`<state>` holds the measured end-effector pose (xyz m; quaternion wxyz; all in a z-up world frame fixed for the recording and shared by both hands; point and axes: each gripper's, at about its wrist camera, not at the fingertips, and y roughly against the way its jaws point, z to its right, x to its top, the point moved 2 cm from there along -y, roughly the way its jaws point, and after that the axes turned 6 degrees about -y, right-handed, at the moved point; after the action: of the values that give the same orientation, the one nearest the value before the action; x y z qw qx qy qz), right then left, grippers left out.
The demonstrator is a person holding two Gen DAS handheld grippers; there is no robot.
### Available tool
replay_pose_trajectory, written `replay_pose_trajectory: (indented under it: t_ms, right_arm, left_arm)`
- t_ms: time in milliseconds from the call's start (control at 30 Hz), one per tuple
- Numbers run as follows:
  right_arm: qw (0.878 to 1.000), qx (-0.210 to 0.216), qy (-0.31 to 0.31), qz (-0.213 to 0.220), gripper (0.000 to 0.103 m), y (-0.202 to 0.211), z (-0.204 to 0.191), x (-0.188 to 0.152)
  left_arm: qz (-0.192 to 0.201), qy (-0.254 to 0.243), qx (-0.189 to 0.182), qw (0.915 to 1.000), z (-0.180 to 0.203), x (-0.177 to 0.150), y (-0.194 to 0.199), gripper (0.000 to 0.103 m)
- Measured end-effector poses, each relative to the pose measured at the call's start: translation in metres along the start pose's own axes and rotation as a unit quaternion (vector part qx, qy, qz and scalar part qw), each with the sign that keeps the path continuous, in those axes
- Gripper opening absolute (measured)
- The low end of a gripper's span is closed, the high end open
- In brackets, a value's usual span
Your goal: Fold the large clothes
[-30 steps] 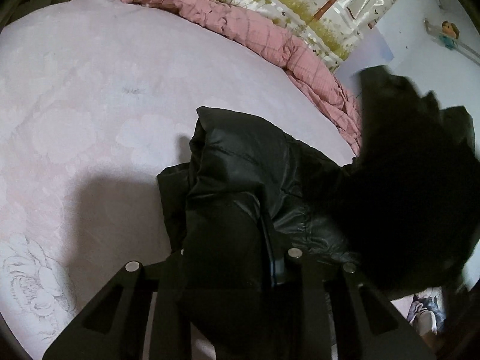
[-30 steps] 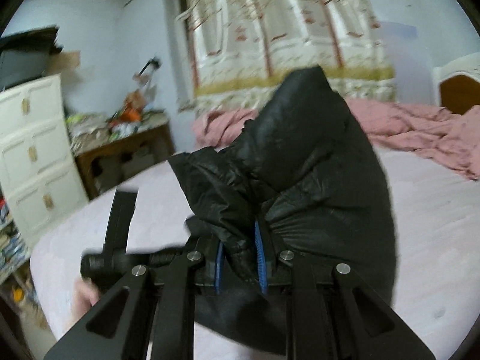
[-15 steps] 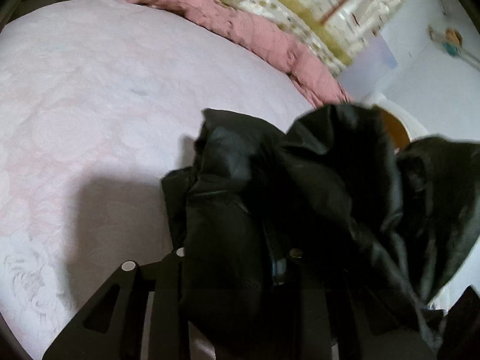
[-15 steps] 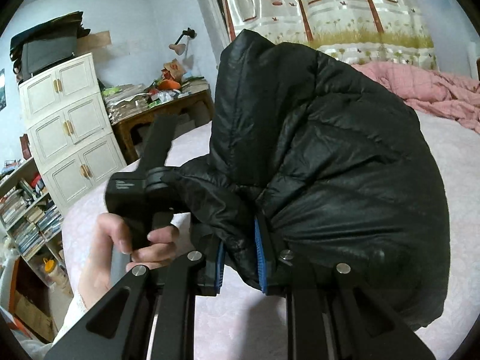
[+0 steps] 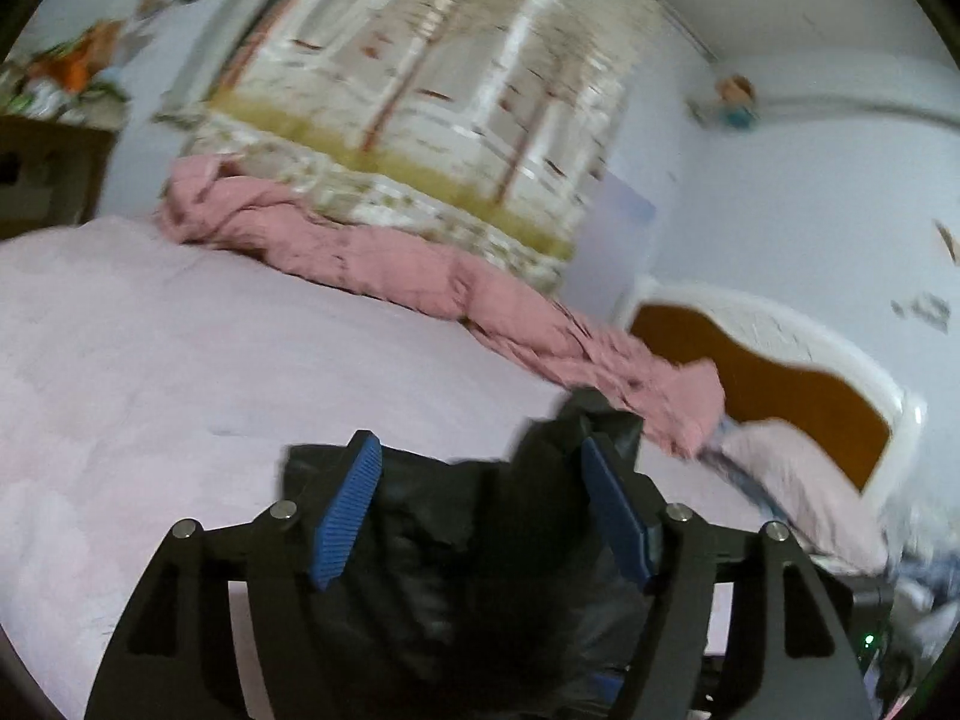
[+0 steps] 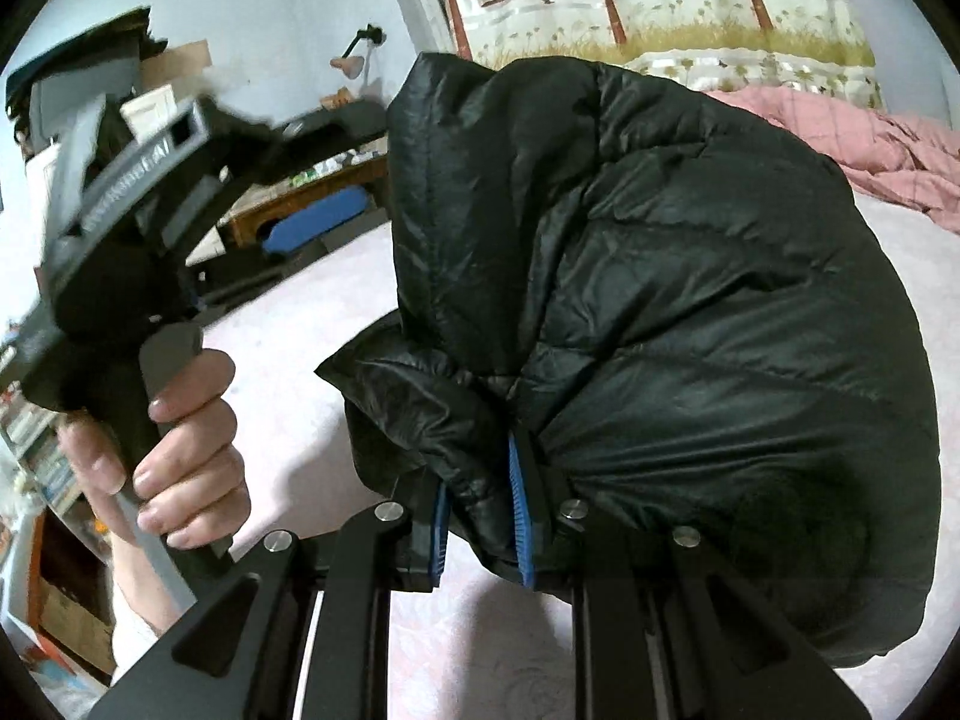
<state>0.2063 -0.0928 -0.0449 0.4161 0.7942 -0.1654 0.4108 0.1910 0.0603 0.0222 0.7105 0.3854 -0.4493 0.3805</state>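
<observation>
1. Between the right gripper (image 6: 480, 510) pads: a bunched edge of the black puffer jacket (image 6: 690, 312), pinched tight.
2. Left gripper (image 5: 480, 510): jaws have just been opening, now spread wide. Jacket fabric lies below between them, blue pads (image 5: 348, 510) clear of it, so released.
3. Jacket bulk bulges up ahead of the right gripper, over the pale pink bed sheet (image 5: 150, 360).
4. Person's hand (image 6: 186, 450) wraps the left gripper's handle, just left of the jacket.
5. Beyond: crumpled pink quilt (image 5: 420, 276) along the bed's far side, tree-print curtain (image 6: 660, 6) behind, white-and-brown headboard (image 5: 780, 384) at right.
</observation>
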Motion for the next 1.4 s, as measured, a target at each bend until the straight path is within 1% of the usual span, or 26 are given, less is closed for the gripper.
replay_pose_trajectory:
  t_ms: [67, 133, 333, 400, 433, 500, 533, 600, 667, 767, 800, 833, 900, 933, 967, 1033, 1067, 1100, 1167, 1200, 1233, 1267, 1300, 1333, 1367, 1400]
  right_arm:
    - [1.000, -0.007, 0.006, -0.001, 0.019, -0.002, -0.001, 0.001]
    - [1.000, -0.008, 0.006, 0.002, 0.019, -0.002, -0.002, 0.001]
    - [1.000, -0.021, 0.016, 0.005, 0.019, -0.003, -0.008, -0.001]
    - [1.000, -0.021, 0.015, 0.006, 0.019, -0.001, -0.011, -0.006]
    - [1.000, -0.021, 0.014, 0.006, 0.019, 0.000, -0.012, -0.006]
    - [1.000, -0.023, 0.016, 0.008, 0.019, 0.000, -0.013, -0.006]
    - [0.999, -0.025, 0.019, 0.009, 0.019, 0.001, -0.014, -0.006]
    - [0.999, -0.031, 0.027, 0.010, 0.019, 0.002, -0.017, -0.007]
    - [0.999, -0.036, 0.034, 0.011, 0.020, 0.004, -0.021, -0.008]
    - [0.998, -0.048, 0.048, 0.020, 0.027, 0.017, -0.026, -0.009]
    - [0.997, -0.057, 0.046, 0.030, 0.038, 0.022, -0.026, -0.009]
    - [0.995, -0.070, 0.040, 0.051, 0.045, 0.033, -0.024, -0.009]
    - [0.993, -0.081, 0.032, 0.082, 0.051, 0.050, -0.021, -0.007]
    - [0.989, -0.101, 0.028, 0.107, 0.056, 0.061, -0.018, -0.003]
    - [0.984, -0.119, 0.022, 0.130, 0.059, 0.071, -0.013, 0.001]
    - [0.979, -0.131, -0.002, 0.154, 0.071, 0.084, 0.001, 0.009]
    - [0.977, -0.143, -0.017, 0.158, 0.071, 0.087, 0.009, 0.012]
    - [0.973, -0.168, -0.035, 0.156, 0.071, 0.087, 0.019, 0.015]
    - [0.969, -0.203, -0.060, 0.127, 0.071, 0.076, 0.041, 0.018]
    - [0.970, -0.206, -0.069, 0.110, 0.071, 0.070, 0.048, 0.019]
    - [0.973, -0.200, -0.082, 0.082, 0.073, 0.059, 0.057, 0.017]
    - [0.974, -0.199, -0.089, 0.068, 0.074, 0.052, 0.061, 0.014]
    - [0.973, -0.203, -0.087, 0.067, 0.074, 0.048, 0.062, 0.013]
    - [0.973, -0.206, -0.079, 0.066, 0.075, 0.047, 0.059, 0.013]
    - [0.974, -0.204, -0.073, 0.066, 0.075, 0.047, 0.057, 0.013]
    - [0.975, -0.203, -0.068, 0.064, 0.076, 0.045, 0.055, 0.014]
  left_arm:
    - [-0.009, -0.019, -0.024, 0.9995, 0.012, -0.001, -0.004, 0.068]
    - [-0.013, -0.019, -0.037, 0.9991, 0.016, 0.000, -0.006, 0.071]
    - [-0.037, -0.011, -0.038, 0.9986, 0.009, -0.001, -0.014, 0.071]
    - [-0.057, -0.005, -0.008, 0.9984, -0.001, -0.004, -0.023, 0.069]
    - [-0.067, 0.004, 0.012, 0.9977, -0.008, -0.007, -0.027, 0.061]
    - [-0.075, 0.017, 0.048, 0.9959, -0.017, -0.010, -0.032, 0.053]
    - [-0.074, 0.016, 0.060, 0.9953, -0.018, -0.012, -0.033, 0.053]
    - [-0.082, 0.011, 0.068, 0.9942, -0.020, -0.015, -0.038, 0.051]
    - [-0.101, 0.006, 0.089, 0.9909, -0.022, -0.021, -0.046, 0.051]
    - [-0.125, 0.009, 0.117, 0.9852, -0.028, -0.028, -0.054, 0.051]
    - [-0.130, 0.011, 0.123, 0.9838, -0.030, -0.030, -0.056, 0.052]
    - [-0.133, 0.013, 0.128, 0.9827, -0.031, -0.031, -0.057, 0.052]
    - [-0.141, 0.012, 0.141, 0.9798, -0.034, -0.034, -0.058, 0.052]
    - [-0.143, 0.012, 0.144, 0.9791, -0.034, -0.035, -0.057, 0.052]
    - [-0.145, 0.014, 0.145, 0.9786, -0.035, -0.036, -0.058, 0.052]
    - [-0.148, 0.029, 0.140, 0.9786, -0.040, -0.037, -0.058, 0.054]
    - [-0.147, 0.037, 0.137, 0.9790, -0.043, -0.037, -0.057, 0.054]
    - [-0.139, 0.037, 0.140, 0.9798, -0.042, -0.035, -0.054, 0.054]
    - [-0.112, 0.014, 0.155, 0.9815, -0.035, -0.029, -0.046, 0.054]
    - [-0.094, -0.006, 0.160, 0.9826, -0.027, -0.026, -0.041, 0.054]
    - [-0.077, -0.023, 0.159, 0.9840, -0.020, -0.023, -0.037, 0.053]
    - [-0.058, -0.036, 0.150, 0.9864, -0.011, -0.019, -0.032, 0.054]
    - [-0.039, -0.047, 0.128, 0.9899, -0.002, -0.017, -0.026, 0.060]
    - [-0.026, -0.052, 0.105, 0.9927, 0.005, -0.015, -0.022, 0.071]
    - [-0.017, -0.057, 0.085, 0.9946, 0.011, -0.015, -0.019, 0.077]
    - [-0.016, -0.066, 0.074, 0.9950, 0.016, -0.015, -0.018, 0.086]
